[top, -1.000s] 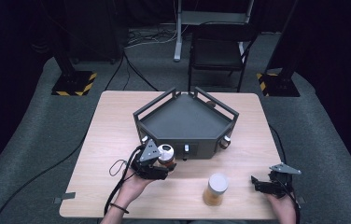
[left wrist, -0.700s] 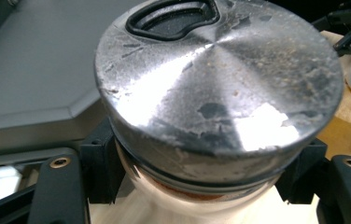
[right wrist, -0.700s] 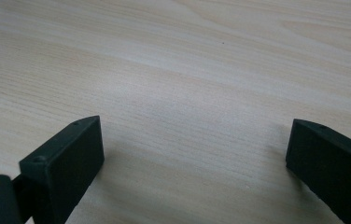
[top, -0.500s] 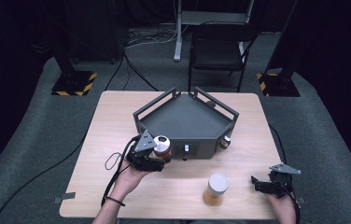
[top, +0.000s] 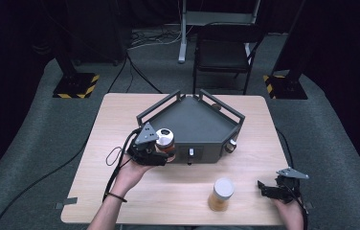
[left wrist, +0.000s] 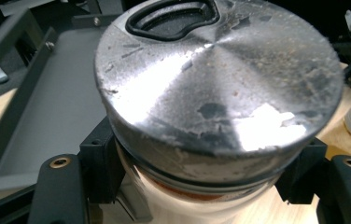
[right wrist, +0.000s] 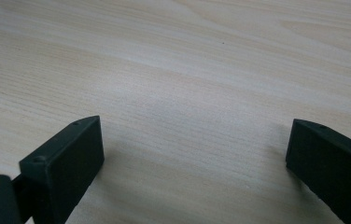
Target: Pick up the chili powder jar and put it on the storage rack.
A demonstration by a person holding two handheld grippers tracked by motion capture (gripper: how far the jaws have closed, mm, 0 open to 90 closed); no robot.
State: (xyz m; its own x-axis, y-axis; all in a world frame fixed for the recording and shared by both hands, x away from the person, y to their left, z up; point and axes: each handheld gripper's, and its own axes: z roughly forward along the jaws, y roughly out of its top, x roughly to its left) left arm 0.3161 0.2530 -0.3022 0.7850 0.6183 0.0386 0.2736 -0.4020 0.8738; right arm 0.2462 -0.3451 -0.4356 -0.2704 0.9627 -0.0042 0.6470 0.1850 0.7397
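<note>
- Jaws of left gripper (top: 161,152) pinch metal-lidded round jar (left wrist: 218,88) beside dark grey angular tray (top: 192,120).
- Right gripper (right wrist: 192,158) jaws spread over pale wooden table (right wrist: 187,70).

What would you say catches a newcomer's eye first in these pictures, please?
Most striking is the silver-lidded jar, clamped in the left gripper at the front left corner of the dark angular tray in the middle of the wooden table. Next comes the amber jar with a white lid, standing alone near the table's front edge. The right gripper rests open at the front right, holding nothing.
</note>
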